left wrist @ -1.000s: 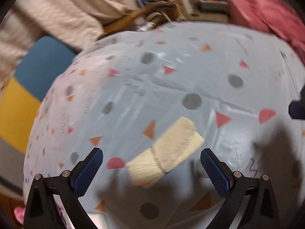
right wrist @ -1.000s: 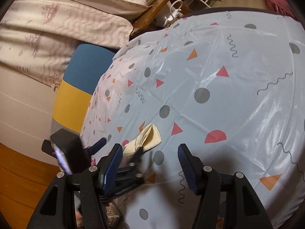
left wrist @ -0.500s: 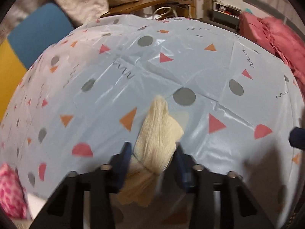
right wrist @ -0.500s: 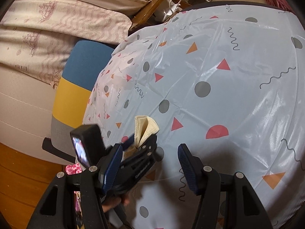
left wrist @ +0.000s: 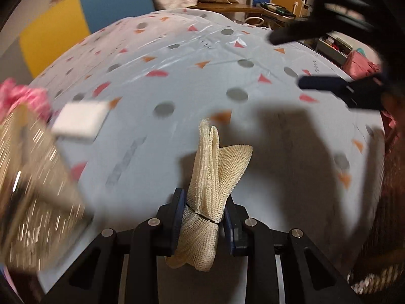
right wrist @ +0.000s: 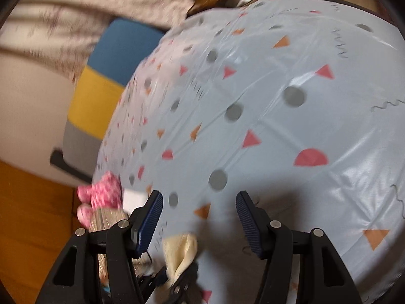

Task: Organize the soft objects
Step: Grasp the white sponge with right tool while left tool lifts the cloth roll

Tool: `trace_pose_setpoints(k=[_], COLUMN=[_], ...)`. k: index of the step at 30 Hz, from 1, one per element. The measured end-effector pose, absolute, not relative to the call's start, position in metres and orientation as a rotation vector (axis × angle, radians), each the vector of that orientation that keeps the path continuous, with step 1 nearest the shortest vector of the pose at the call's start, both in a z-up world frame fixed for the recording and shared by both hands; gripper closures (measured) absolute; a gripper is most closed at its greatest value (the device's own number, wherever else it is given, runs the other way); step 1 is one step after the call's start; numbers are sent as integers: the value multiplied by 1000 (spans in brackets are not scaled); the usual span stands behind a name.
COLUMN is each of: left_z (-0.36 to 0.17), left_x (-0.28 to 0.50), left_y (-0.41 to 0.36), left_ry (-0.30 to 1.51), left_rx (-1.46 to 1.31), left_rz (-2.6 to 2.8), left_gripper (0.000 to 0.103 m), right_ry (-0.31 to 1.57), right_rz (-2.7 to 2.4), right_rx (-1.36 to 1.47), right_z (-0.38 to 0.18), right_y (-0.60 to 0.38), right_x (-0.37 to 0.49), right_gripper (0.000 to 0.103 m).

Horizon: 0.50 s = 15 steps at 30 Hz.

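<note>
Left gripper [left wrist: 202,217] is closed tight on the cream mesh cloth [left wrist: 215,174] at its banded middle, so the cloth hangs above the patterned tablecloth [left wrist: 253,81]. Right gripper [right wrist: 198,217], over the same tablecloth, stands half open and empty, probably waiting.

The left gripper [left wrist: 202,217] points steeply down over the patterned tablecloth [left wrist: 253,116], its blue pads clamped tight on a cream mesh cloth [left wrist: 212,177] that sticks up between them, lifted off the tablecloth. The right gripper [right wrist: 198,217] hangs above the same tablecloth, angled downward, jaws parted with nothing between them, just right of the left gripper.
</note>
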<state>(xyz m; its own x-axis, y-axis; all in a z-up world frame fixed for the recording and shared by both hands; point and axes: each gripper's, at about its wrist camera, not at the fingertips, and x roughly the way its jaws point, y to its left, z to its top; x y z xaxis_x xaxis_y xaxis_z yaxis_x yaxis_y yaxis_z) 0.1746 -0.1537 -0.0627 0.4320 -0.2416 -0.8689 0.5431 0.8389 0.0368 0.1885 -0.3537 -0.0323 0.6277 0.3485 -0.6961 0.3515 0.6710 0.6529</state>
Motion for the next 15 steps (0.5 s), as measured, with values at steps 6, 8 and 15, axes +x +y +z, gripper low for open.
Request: trace_pose_setpoints(k=[6, 8, 15], left_z=[-63, -62, -60], left_x=[123, 107, 93], left_y=[-102, -81, -31], left_ry=[983, 966, 964], left_rx=[284, 250, 92], left_rz=[-464, -441, -375], left_gripper=[74, 74, 76], right_ry=[1043, 1086, 1115], right_rz=[92, 121, 273], right_rx=[617, 527, 150], right_z=[-32, -33, -29], right_y=[-302, -283, -202], right_x=[202, 209, 271], right_gripper=[42, 42, 42])
